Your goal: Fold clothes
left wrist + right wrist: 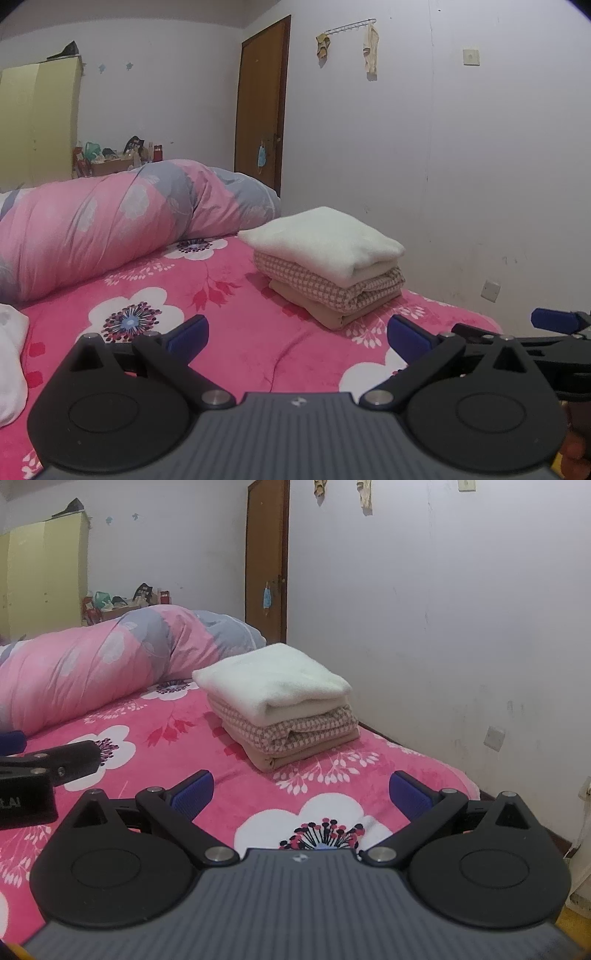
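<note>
Both claws (297,338) (301,794) wide apart (empty)

— Counting folded clothes (328,266) in the stack: three, meaning one cream piece (325,236) on top, one checked piece (332,286) in the middle, one tan piece (325,308) at the bottom.

— Seeing one more white garment (9,365) lying unfolded at the left edge.

— Counting grippers: two, a left gripper (297,332) and a right gripper (301,792), each showing two blue pads spread wide apart.

— Counting one rolled duvet (110,218), one door (262,107), one yellow wardrobe (40,122).

— Spotting two cloths (370,48) hanging on one hook rail (351,26), and two wall plates (471,56).
</note>
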